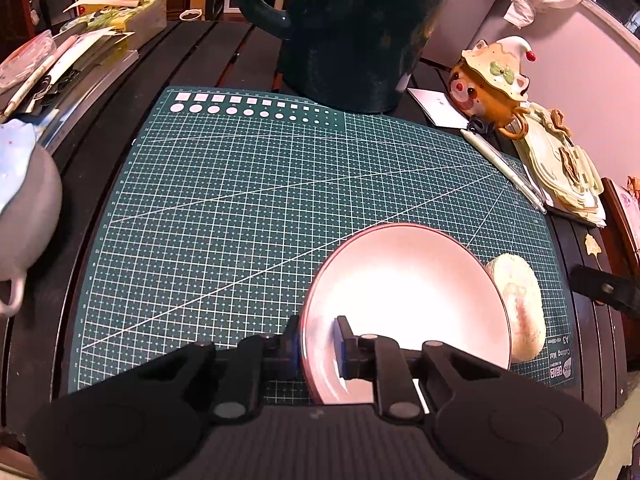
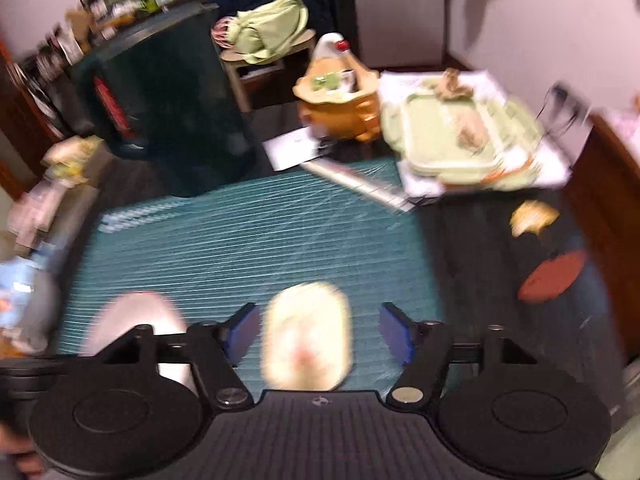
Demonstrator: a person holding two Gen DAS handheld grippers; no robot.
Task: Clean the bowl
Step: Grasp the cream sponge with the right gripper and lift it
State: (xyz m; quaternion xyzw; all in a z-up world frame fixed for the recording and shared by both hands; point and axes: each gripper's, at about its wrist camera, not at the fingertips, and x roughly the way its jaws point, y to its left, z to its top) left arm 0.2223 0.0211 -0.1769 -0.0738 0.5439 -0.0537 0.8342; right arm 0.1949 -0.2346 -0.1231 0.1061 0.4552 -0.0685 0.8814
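Observation:
A pale pink bowl (image 1: 408, 292) with a dark rim is tipped up on the green cutting mat (image 1: 240, 200). My left gripper (image 1: 318, 332) is shut on its near rim, one pad inside and one outside. A cream oval sponge (image 1: 520, 304) with a pinkish stain lies on the mat just right of the bowl. In the blurred right wrist view the sponge (image 2: 306, 336) sits between the blue pads of my right gripper (image 2: 320, 320), which is open with gaps on both sides. The bowl (image 2: 136, 316) shows to its left.
A tall dark green jug (image 1: 344, 32) stands behind the mat. A cat-shaped ceramic pot (image 1: 488, 80), a white pen (image 1: 504, 168) and a pale green tray (image 1: 560, 168) crowd the right side. A grey cup (image 1: 24, 216) sits at the left edge. A red disc (image 2: 552, 276) lies right of the mat.

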